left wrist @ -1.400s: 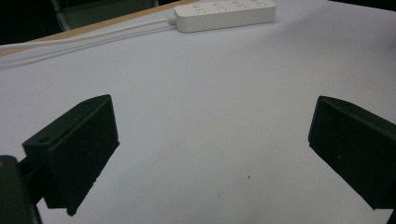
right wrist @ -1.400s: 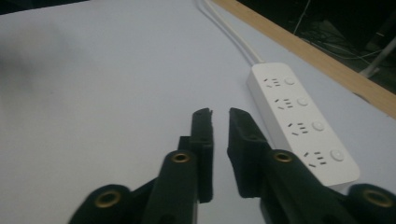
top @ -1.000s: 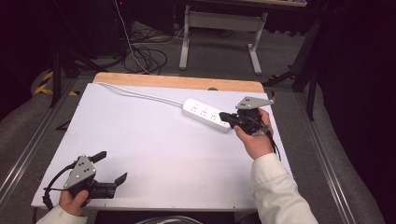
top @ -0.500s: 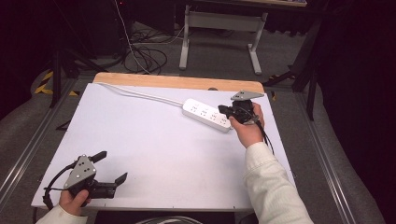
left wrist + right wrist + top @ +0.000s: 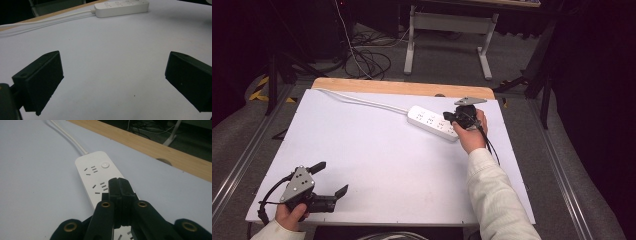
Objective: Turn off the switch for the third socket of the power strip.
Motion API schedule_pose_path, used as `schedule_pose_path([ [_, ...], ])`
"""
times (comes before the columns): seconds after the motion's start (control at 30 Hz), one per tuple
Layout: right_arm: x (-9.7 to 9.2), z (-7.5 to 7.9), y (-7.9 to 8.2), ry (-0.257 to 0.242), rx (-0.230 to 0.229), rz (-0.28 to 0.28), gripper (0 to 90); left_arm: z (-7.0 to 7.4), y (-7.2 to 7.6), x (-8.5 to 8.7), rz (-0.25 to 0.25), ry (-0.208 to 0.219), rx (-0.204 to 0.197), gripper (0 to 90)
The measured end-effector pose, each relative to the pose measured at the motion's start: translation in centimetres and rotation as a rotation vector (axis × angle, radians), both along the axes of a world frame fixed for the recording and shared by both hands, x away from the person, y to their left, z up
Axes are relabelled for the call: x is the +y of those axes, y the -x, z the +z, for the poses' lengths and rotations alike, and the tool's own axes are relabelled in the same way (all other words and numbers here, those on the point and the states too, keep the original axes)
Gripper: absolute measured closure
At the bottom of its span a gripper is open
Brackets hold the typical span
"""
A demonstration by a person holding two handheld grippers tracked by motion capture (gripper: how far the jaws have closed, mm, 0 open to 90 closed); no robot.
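From the high view, the white plastic power strip (image 5: pixel 433 122) lies flat on the white-topped bench (image 5: pixel 387 165), toward its far right, with its round white cord (image 5: pixel 362 100) trailing off to the far left corner. The right tool (image 5: pixel 451 118) sits right over the strip's near end, held by a hand in a pale sleeve (image 5: pixel 494 195). The left tool (image 5: pixel 328 177) rests low at the near left corner, well apart from everything, with its black jaws spread wide.

In the left gripper view, two blocky matte-black jaws stand released with bare bench between them, and the power strip (image 5: pixel 121 7) lies far off at the top edge.

In the right gripper view, the right tool (image 5: pixel 120 188) is clenched, its jaws pressed flat together with nothing between them, tip poised just above the strip's socket face. There's a round button (image 5: pixel 105 165) near the cord end and rows of slotted sockets.

My read: that strip is a rigid, smooth, light plastic bar, so it'll slide easily on this slick top. Pinching it across its narrow width, near the middle, looks safest; the cord is stiff enough to drag and twist it.
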State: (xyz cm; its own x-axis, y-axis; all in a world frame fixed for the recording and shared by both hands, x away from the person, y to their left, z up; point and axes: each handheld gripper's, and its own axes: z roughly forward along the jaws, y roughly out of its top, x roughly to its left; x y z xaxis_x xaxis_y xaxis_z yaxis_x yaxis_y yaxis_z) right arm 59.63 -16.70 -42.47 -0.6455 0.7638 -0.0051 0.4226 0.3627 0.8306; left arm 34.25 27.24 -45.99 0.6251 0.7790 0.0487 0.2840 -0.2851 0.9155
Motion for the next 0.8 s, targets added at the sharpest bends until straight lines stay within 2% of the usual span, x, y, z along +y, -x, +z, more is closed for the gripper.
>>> schedule_pose_path([
  [0.43,0.2,-2.2,-1.8,0.027,0.024,-0.068,90.0,0.0,-0.1,0.0,-0.001,-0.007,-0.001,2.2],
  [0.63,0.3,-2.7,-2.2,0.028,0.038,-0.067,90.0,0.0,-0.1,0.0,-0.001,-0.008,0.002,2.2],
  [0.8,0.6,-3.2,-2.4,0.051,0.040,-0.071,90.0,-0.1,-0.1,-0.1,0.000,-0.005,0.006,2.2],
])
